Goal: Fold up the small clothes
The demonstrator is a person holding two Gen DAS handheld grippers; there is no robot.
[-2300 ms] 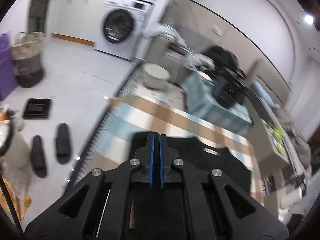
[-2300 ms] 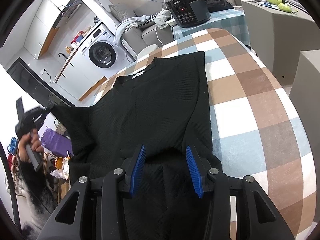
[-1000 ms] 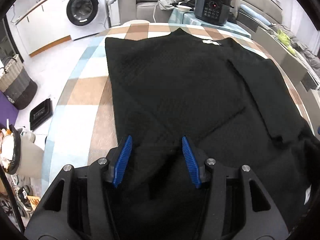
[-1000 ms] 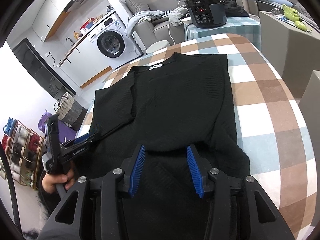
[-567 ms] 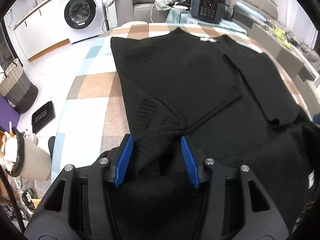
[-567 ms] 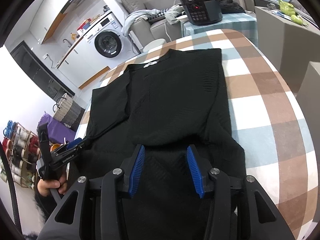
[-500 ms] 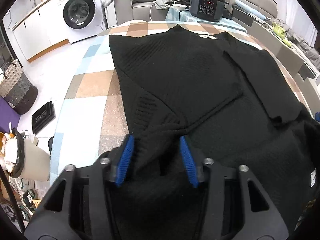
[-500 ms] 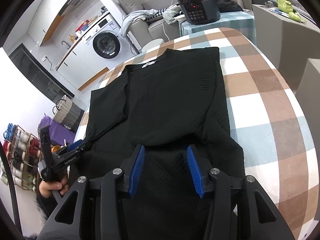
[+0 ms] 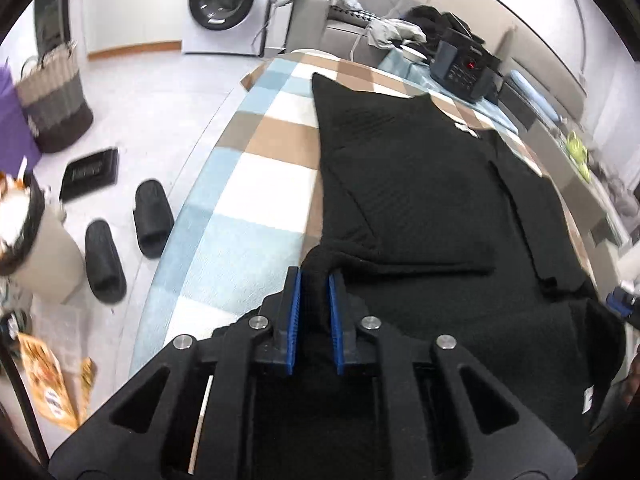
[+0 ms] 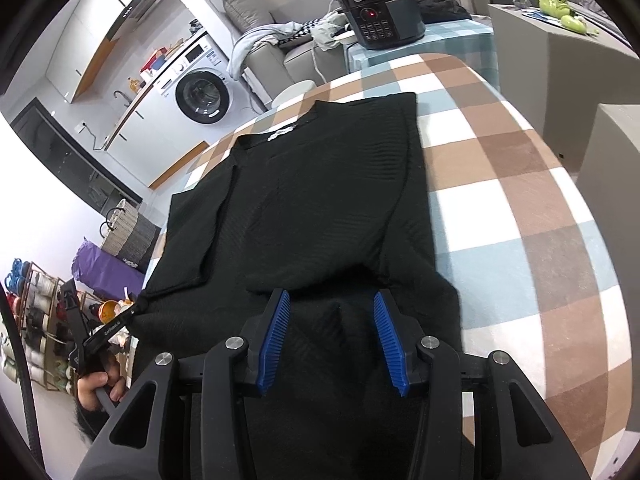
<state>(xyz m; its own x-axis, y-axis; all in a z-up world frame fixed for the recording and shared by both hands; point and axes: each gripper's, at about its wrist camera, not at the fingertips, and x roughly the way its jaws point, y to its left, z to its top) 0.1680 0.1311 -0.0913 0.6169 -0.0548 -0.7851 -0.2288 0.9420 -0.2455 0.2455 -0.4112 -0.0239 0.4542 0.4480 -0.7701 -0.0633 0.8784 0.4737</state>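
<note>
A black knit sweater [image 9: 420, 184] lies on the checked table [image 9: 260, 184], neck label at the far end; both sleeves are folded in over its body. It also shows in the right wrist view [image 10: 320, 208]. My left gripper [image 9: 314, 280] is shut on a bunch of the sweater's near left hem at the table's left edge. The left gripper also appears in the right wrist view [image 10: 120, 322], held by a hand. My right gripper [image 10: 332, 312] is open, its blue pads either side of the sweater's near hem, resting over the fabric.
A black cooker [image 10: 380, 20] stands on a side table beyond the far end. A grey cabinet [image 10: 600, 60] stands to the right. Slippers [image 9: 128, 220], a bin [image 9: 36, 248] and a basket [image 9: 56, 108] are on the floor to the left. A washing machine [image 9: 224, 4] stands behind.
My left gripper has closed on the sweater's near left hem and swung towards the table's left edge. The right gripper has stayed open over the hem.
</note>
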